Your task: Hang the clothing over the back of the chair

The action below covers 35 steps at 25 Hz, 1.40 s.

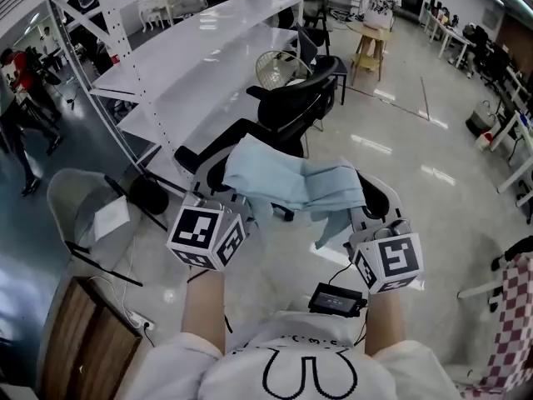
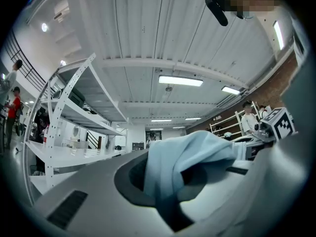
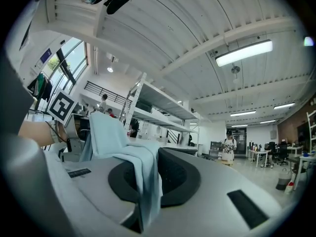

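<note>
Near the chair [image 1: 293,105], soft pale-blue cloth [image 1: 291,183] sags.

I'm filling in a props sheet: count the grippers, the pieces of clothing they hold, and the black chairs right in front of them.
Grippers: 2 (left gripper, right gripper)
Light blue clothing: 1
Black chair: 1
Total: 4

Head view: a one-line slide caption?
Left gripper and right gripper hold a pale blue cloth garment near a black office chair.
</note>
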Each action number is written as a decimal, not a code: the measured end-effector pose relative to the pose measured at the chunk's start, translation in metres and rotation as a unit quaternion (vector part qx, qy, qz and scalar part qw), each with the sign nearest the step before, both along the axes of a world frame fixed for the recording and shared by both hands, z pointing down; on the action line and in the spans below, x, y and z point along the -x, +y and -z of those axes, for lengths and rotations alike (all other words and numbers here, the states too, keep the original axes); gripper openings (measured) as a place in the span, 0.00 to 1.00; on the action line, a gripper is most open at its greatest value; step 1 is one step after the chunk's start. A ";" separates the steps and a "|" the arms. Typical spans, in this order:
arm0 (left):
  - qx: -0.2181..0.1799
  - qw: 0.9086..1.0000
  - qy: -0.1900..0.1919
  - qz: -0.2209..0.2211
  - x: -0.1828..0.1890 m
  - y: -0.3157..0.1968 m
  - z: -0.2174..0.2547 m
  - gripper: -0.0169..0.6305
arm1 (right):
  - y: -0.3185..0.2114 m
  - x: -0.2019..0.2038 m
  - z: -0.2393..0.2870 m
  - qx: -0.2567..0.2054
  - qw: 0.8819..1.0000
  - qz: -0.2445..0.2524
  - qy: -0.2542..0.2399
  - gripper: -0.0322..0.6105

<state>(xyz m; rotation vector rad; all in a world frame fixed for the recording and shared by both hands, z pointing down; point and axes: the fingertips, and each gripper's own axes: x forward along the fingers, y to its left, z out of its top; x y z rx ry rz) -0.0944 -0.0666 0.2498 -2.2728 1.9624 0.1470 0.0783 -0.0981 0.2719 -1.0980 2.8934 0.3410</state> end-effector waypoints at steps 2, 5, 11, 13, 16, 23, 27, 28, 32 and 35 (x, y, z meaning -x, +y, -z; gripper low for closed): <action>0.003 1.000 -0.003 -0.009 0.011 -0.014 0.004 0.08 | -0.015 0.003 -0.002 0.014 1.000 0.002 0.006 0.10; 0.005 1.000 -0.016 -0.019 0.022 -0.035 0.014 0.08 | -0.036 0.007 0.000 0.021 1.000 -0.006 0.019 0.10; 0.009 0.996 -0.070 -0.045 0.027 -0.081 0.034 0.08 | -0.080 0.020 0.022 -0.006 0.999 -0.010 0.045 0.10; 0.009 0.995 -0.081 -0.053 0.032 -0.098 0.040 0.08 | -0.096 0.027 0.027 -0.014 0.999 -0.013 0.047 0.10; 0.009 0.994 -0.088 -0.057 0.045 -0.122 0.047 0.08 | -0.124 0.036 0.034 -0.028 0.998 -0.018 0.045 0.10; 0.007 0.992 -0.114 -0.056 0.083 -0.189 0.061 0.08 | -0.193 0.061 0.051 -0.060 0.997 -0.043 0.036 0.10; 0.004 0.991 -0.118 -0.061 0.100 -0.230 0.063 0.08 | -0.228 0.074 0.057 -0.072 0.995 -0.057 0.042 0.11; 0.003 0.990 -0.124 -0.061 0.104 -0.240 0.063 0.08 | -0.235 0.076 0.057 -0.075 0.994 -0.062 0.044 0.11; 0.001 0.987 -0.148 -0.063 0.110 -0.273 0.064 0.08 | -0.258 0.078 0.057 -0.083 0.992 -0.082 0.053 0.10; -0.004 0.985 -0.161 -0.063 0.113 -0.292 0.070 0.08 | -0.272 0.074 0.058 -0.085 0.990 -0.100 0.057 0.11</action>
